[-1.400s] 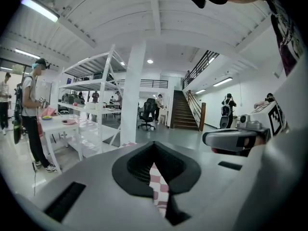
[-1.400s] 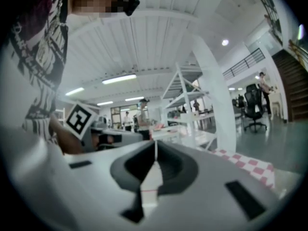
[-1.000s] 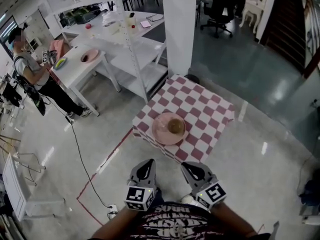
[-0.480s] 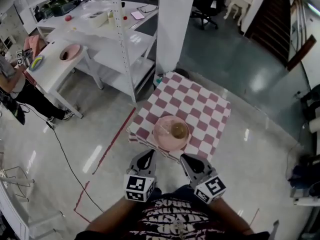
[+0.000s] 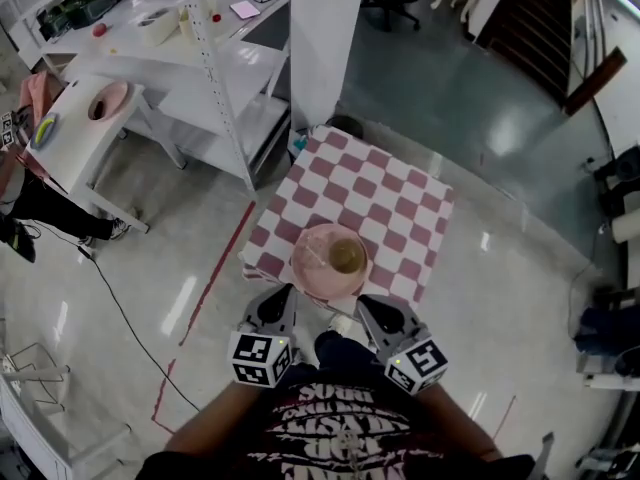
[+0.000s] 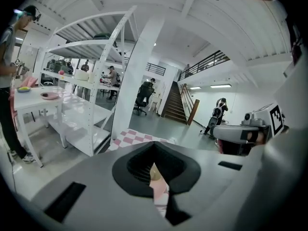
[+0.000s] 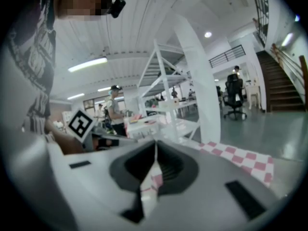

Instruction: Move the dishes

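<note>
A pink plate point(image 5: 316, 266) with a small tan bowl point(image 5: 346, 256) on it sits at the near edge of a low table under a red-and-white checkered cloth point(image 5: 370, 193). My left gripper point(image 5: 277, 301) and right gripper point(image 5: 368, 306) are held side by side just short of that edge, on either side of the plate and apart from it. Both are shut with nothing in them. In the left gripper view the jaws point(image 6: 155, 146) meet at the tip, and a sliver of the pink plate point(image 6: 160, 189) shows through the slit. The right gripper's point(image 7: 155, 143) jaws also meet, with checkered cloth point(image 7: 240, 159) beyond.
A white pillar point(image 5: 322, 38) and a white shelving rack point(image 5: 215, 78) stand behind the table. At far left is a white side table point(image 5: 70, 143) with another pink dish point(image 5: 105, 100), and a person point(image 5: 15, 183) beside it. Red floor tape point(image 5: 215, 278) and a cable point(image 5: 120, 308) run along the left.
The person has walked closer to the checkered table, so the plate now lies just ahead of both grippers. Both grippers stay shut and side by side.
</note>
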Demonstrator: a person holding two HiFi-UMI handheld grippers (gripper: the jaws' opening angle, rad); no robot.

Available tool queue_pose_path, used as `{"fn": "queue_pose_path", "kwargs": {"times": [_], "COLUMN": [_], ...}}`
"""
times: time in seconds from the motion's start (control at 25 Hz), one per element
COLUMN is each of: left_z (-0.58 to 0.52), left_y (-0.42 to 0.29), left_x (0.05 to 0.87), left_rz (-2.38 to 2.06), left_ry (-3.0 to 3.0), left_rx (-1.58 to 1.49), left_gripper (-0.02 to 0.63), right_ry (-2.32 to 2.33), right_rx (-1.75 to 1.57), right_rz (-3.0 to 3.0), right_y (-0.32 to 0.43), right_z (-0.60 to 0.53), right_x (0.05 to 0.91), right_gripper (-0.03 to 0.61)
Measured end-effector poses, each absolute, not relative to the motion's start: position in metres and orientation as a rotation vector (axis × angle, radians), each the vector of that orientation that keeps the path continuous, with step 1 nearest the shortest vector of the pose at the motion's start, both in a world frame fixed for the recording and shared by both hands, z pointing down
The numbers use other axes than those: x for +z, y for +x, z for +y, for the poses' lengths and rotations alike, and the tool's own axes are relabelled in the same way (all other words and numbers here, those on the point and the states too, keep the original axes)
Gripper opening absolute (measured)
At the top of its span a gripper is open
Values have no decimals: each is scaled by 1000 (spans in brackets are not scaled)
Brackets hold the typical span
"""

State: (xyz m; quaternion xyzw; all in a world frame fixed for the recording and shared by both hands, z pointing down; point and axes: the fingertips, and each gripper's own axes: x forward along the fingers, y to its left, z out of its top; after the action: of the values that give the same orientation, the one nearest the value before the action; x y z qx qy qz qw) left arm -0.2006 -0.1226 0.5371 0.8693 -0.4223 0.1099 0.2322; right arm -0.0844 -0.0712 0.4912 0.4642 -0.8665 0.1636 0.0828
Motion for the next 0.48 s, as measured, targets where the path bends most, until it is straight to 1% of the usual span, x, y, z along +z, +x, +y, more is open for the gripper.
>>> {"fn": "queue_pose_path", "kwargs": {"times": [0.32,0.48], "left_z": [-169,-180], "left_y": [-184,-160], "left_x": [577,601], "left_rz": [-1236,-1223], "left_ry": [2226,2170], "left_rx": [439,473], "left_gripper": [25,25], "right_ry": [1328,1237], "right_rx": [594,655], "right_rz": [-2620,-2594], "right_y": [-31,-16], "right_z": [-142,-158], "right_x": [511,541], "right_gripper": [38,38]}}
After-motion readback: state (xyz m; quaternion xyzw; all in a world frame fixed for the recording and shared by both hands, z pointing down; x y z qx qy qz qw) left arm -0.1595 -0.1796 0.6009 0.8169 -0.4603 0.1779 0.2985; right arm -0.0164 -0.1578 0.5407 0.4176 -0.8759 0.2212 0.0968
